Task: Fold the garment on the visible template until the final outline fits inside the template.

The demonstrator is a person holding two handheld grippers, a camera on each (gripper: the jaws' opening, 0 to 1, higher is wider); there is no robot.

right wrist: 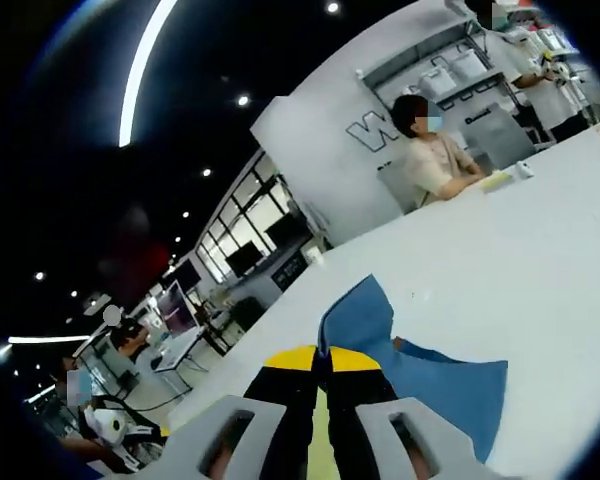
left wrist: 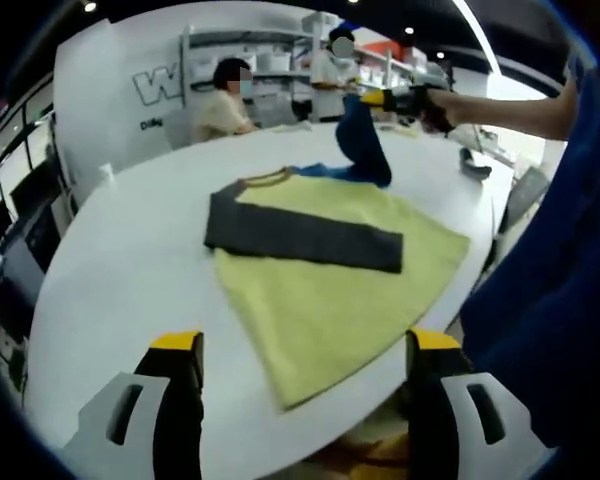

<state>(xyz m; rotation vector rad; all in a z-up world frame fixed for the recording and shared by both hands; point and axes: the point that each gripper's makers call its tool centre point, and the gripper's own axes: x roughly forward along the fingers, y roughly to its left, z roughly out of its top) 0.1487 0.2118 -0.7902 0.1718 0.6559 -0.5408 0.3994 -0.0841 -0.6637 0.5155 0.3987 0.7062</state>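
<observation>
A yellow-green garment [left wrist: 330, 290] with a tan collar [left wrist: 267, 179] lies flat on the white table [left wrist: 130, 260]. A dark grey sleeve-like band [left wrist: 300, 235] is folded across it. At its far end a blue part [left wrist: 365, 145] hangs lifted off the table, pinched by my right gripper [left wrist: 372, 98], which a hand holds from the right. In the right gripper view the right gripper [right wrist: 325, 362] has its jaws together on the blue cloth [right wrist: 445, 385]. My left gripper [left wrist: 305, 345] stands open above the garment's near corner, holding nothing.
One person sits at the table's far side [left wrist: 225, 105] and another stands behind [left wrist: 335, 70]. A small dark object [left wrist: 475, 165] lies at the table's right edge. Blue clothing [left wrist: 560, 300] is close on the right. The table's near rim [left wrist: 280, 455] runs just below the garment.
</observation>
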